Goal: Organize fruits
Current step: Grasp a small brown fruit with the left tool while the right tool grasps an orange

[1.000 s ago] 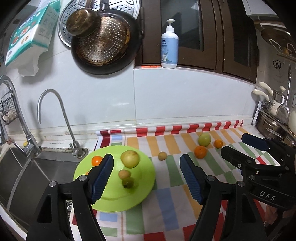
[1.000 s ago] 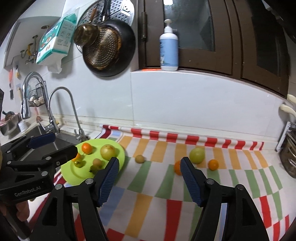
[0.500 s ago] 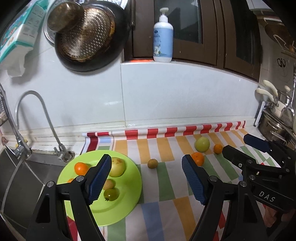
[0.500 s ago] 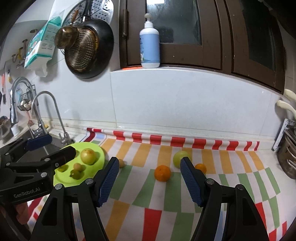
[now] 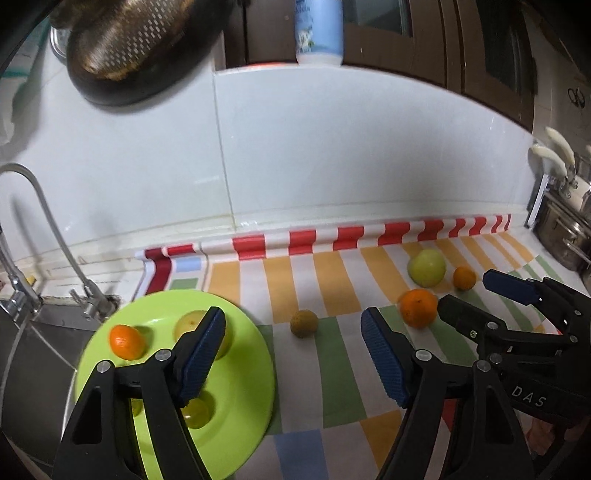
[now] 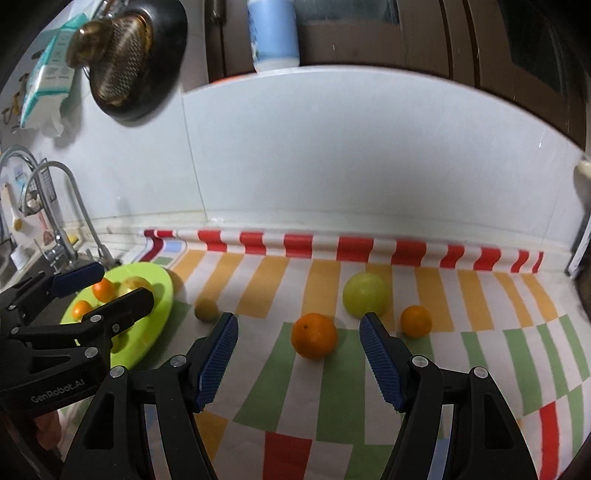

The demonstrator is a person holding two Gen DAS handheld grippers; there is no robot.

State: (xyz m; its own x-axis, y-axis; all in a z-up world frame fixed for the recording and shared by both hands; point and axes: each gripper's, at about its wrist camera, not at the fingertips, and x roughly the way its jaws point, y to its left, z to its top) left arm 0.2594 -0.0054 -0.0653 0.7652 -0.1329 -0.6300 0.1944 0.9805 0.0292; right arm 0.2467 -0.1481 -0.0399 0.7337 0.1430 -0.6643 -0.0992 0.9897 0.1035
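Note:
A lime green plate (image 5: 243, 384) lies on the striped mat by the sink and holds several fruits, among them a small orange (image 5: 126, 341). On the mat lie a brown fruit (image 5: 303, 323), a large orange (image 6: 314, 335), a green apple (image 6: 365, 298) and a small orange (image 6: 416, 321). My left gripper (image 5: 291, 356) is open and empty, above the plate's right edge, with the brown fruit just beyond it. My right gripper (image 6: 299, 356) is open and empty, with the large orange just ahead between its fingers. The plate also shows in the right wrist view (image 6: 162, 295).
A sink with a curved faucet (image 5: 55, 236) is at the left. A dark pan (image 5: 140, 48) hangs on the tiled wall. A soap bottle (image 6: 273, 33) stands on the ledge above. Steel pots (image 5: 561, 232) stand at the far right.
Both grippers have moved forward and down toward the mat. The large orange now sits close between my right gripper's fingers. The fruits have not moved.

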